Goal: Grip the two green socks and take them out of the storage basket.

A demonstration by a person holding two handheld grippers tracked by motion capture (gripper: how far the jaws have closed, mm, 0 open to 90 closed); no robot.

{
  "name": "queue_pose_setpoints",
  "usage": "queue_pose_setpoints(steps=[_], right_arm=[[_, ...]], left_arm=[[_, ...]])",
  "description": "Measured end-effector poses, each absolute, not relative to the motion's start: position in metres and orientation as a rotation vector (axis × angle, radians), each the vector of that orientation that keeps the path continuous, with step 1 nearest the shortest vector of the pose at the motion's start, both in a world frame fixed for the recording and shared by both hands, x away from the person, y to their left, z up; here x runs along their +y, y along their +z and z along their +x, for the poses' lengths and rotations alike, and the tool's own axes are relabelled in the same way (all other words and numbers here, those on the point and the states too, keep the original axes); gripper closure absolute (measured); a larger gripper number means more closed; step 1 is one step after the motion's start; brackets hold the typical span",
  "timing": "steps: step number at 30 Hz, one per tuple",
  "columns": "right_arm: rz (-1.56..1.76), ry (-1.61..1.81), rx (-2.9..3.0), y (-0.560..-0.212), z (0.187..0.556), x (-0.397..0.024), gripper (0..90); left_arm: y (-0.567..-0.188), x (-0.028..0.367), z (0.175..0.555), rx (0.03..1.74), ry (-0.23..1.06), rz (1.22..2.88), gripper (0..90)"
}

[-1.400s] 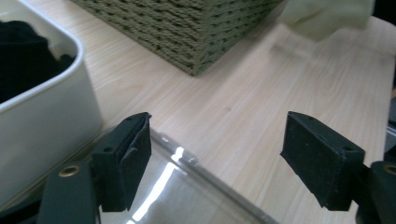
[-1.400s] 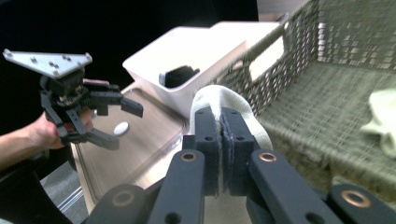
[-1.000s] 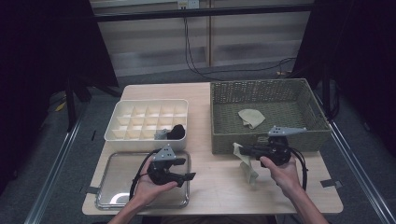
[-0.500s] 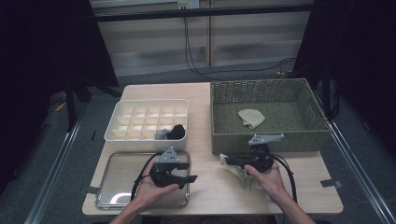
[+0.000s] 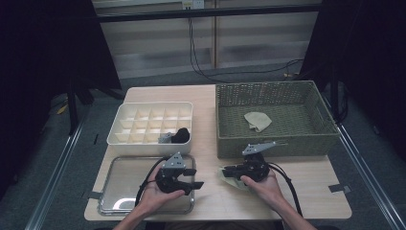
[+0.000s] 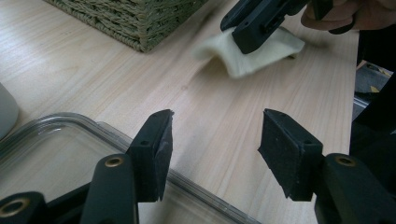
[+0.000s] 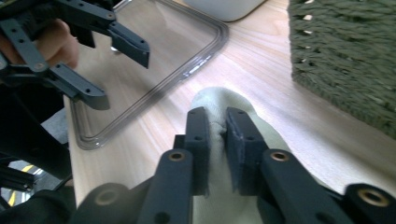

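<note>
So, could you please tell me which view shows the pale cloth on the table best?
The left gripper view: the cloth lies arched on the table under the right gripper. The right gripper view has it pinched close and mostly covered. The high view shows a small patch.

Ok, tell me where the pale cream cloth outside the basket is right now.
In the high view the pale cream cloth lies on the wooden table, just below the woven green basket's front left corner, pinched in the right gripper.
</note>
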State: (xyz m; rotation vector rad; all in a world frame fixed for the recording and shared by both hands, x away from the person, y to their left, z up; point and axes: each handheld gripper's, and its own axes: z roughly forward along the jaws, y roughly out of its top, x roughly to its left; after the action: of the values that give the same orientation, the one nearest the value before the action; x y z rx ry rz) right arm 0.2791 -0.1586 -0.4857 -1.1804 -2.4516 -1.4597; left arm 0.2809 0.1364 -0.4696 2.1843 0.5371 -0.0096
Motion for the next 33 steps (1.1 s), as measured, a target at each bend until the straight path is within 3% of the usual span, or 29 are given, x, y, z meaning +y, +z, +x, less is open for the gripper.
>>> queue_pose_setpoints(steps=[4,6,18,25,33], right_arm=[[-1.200,-1.467,-2.448,-0.484,0.279,-0.163,73.0],[-1.216,-1.460,-2.447,-0.483,0.277,-0.165,73.0],[-1.328,-1.426,-2.452,-0.482,0.262,-0.200,82.1],[-1.373,-1.415,-2.446,-0.484,0.256,-0.215,84.3],[-1.413,-1.324,-2.493,-0.494,0.250,-0.227,84.4]], left_arm=[[-0.470,0.136,0.282,0.532,-0.005,2.183,46.1],[-0.470,0.135,0.283,0.530,-0.003,2.184,52.3],[-0.467,0.090,0.304,0.443,-0.028,2.206,75.4],[-0.487,0.063,0.314,0.438,-0.070,2.301,78.2],[-0.492,0.072,0.311,0.436,-0.058,2.362,77.2]])
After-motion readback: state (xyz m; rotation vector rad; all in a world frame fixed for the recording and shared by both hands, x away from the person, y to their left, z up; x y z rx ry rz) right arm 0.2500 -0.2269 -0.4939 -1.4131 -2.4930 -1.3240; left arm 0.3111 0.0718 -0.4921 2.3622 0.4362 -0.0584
